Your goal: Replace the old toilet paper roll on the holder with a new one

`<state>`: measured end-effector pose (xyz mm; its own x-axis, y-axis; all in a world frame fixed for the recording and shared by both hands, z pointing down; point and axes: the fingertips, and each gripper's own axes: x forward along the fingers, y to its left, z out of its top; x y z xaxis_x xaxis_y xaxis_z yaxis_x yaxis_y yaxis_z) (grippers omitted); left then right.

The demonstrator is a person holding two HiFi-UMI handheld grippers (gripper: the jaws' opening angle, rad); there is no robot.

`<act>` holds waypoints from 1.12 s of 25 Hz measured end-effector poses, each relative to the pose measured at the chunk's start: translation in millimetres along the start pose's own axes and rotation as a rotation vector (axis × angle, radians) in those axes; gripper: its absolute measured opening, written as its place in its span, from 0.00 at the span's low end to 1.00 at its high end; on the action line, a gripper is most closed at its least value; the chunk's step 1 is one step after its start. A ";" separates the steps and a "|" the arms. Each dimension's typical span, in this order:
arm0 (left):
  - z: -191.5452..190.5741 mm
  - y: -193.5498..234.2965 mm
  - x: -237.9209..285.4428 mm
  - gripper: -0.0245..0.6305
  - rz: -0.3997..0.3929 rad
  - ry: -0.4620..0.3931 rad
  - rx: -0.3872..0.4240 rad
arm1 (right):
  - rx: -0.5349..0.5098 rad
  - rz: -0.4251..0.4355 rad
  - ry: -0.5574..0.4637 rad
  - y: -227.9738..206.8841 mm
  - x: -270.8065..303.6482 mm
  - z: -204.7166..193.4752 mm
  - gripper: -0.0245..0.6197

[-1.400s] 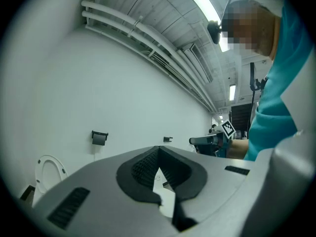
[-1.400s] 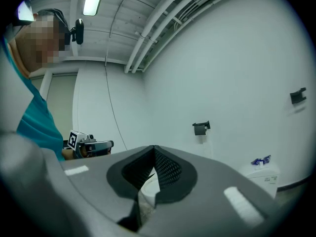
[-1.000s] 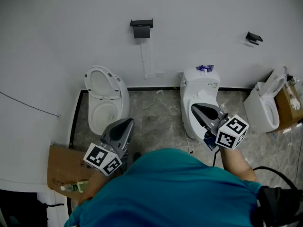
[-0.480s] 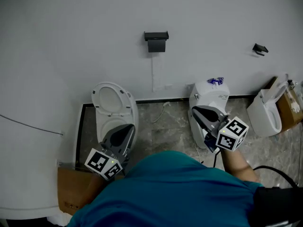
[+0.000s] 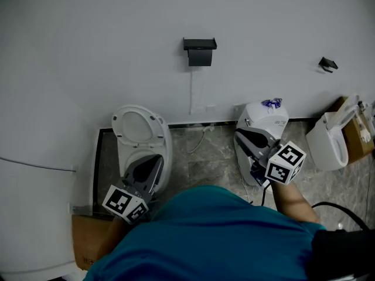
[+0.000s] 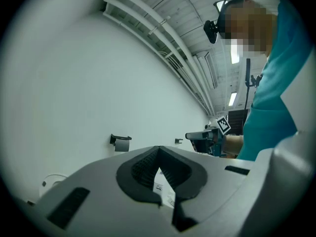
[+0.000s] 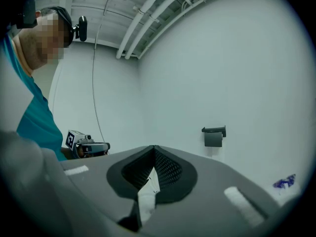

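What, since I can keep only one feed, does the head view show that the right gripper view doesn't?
Only the head view: the open-lidded toilet, the stone floor and a cardboard box. Only the right gripper view: ceiling pipes overhead. Both: the black wall holder and the left tool.

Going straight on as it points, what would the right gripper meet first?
Probably the bare wall, just left of the holder. Nothing shows between the shut right gripper and it, though depth is unclear.
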<state>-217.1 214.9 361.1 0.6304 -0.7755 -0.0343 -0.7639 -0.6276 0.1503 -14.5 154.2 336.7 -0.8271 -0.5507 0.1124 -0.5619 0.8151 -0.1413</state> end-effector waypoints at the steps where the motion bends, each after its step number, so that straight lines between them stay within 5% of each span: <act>1: 0.0 5.2 6.7 0.05 0.011 0.004 -0.007 | 0.002 0.005 0.000 -8.4 4.5 1.0 0.04; 18: 6.6 9.4 225.3 0.05 0.190 -0.026 0.003 | -0.020 0.224 -0.013 -231.5 23.0 37.9 0.04; 28: -1.2 44.1 295.8 0.05 0.179 0.025 -0.009 | 0.052 0.213 0.010 -308.4 52.2 28.4 0.04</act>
<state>-64.2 -42.1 358.8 0.4875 -0.8729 0.0186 -0.8631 -0.4786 0.1610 115.2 -131.0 358.2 -0.9272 -0.3650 0.0845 -0.3746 0.9023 -0.2131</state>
